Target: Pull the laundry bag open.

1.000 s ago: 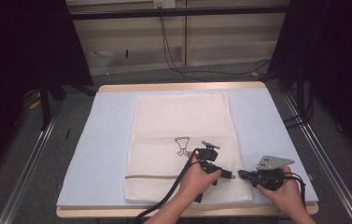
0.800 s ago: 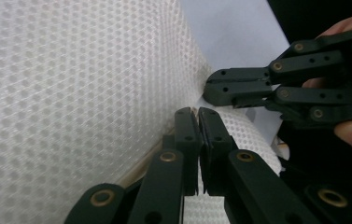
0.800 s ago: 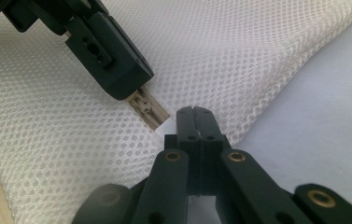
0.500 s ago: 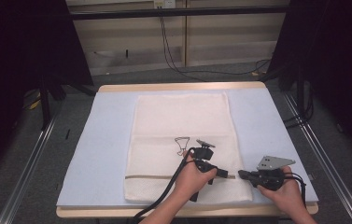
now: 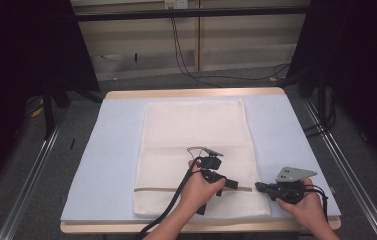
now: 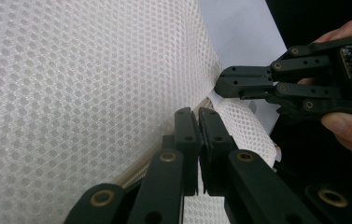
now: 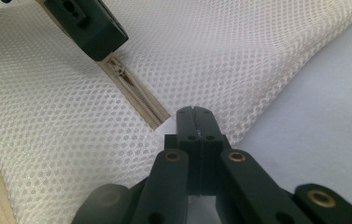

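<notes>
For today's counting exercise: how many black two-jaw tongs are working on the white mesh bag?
2. The left black tongs sit on the white mesh laundry bag at its beige zipper; the right black tongs pinch the bag's right edge.

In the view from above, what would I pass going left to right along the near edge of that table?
Blue mat → white mesh bag → left tool at the bag's zip → right tool at the bag's right edge.
</notes>
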Available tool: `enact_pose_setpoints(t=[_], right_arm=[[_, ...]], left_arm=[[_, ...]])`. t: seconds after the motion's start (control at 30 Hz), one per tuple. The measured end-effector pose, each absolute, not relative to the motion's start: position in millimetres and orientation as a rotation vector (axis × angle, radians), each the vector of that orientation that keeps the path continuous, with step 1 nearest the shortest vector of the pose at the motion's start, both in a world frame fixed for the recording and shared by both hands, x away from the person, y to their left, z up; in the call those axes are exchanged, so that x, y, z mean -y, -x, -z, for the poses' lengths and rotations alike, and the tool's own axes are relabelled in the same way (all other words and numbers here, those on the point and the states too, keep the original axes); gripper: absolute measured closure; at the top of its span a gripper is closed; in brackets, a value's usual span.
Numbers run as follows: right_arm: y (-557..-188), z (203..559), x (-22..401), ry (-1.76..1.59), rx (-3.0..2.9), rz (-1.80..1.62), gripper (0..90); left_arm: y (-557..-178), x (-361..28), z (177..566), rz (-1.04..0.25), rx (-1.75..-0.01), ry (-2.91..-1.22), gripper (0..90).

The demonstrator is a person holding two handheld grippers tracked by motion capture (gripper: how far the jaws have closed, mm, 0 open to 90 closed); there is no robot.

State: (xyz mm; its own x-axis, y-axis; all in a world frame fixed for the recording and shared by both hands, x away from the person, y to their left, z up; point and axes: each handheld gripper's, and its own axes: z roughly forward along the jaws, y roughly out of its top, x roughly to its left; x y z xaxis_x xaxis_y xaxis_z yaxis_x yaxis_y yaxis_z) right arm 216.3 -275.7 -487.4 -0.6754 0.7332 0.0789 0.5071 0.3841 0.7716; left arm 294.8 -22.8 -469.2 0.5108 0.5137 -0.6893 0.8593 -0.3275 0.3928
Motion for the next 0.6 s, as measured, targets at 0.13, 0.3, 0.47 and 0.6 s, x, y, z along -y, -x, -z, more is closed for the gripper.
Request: enact_pose_setpoints(t=[0.13,0.3,0.47,0.6], right_arm=[[-216,488,276,-1.095,-2.369,-1.176,90.0],[-216,487,276,-1.096,-2.372,-1.173,90.0],[-217,488,276,-1.098,-2.368,-1.175,90.0],[-216,487,276,-1.099,-2.369,-1.176,90.0]], left_arm=[[-298,16,470,0.595,-1.118,-2.01,87.4],[-298,12,468,0.593,-1.123,-2.006,87.5],[-300,6,467,0.587,-1.119,-2.018,87.5],[-300,3,466,0.59,-1.141,-1.99,87.5]])
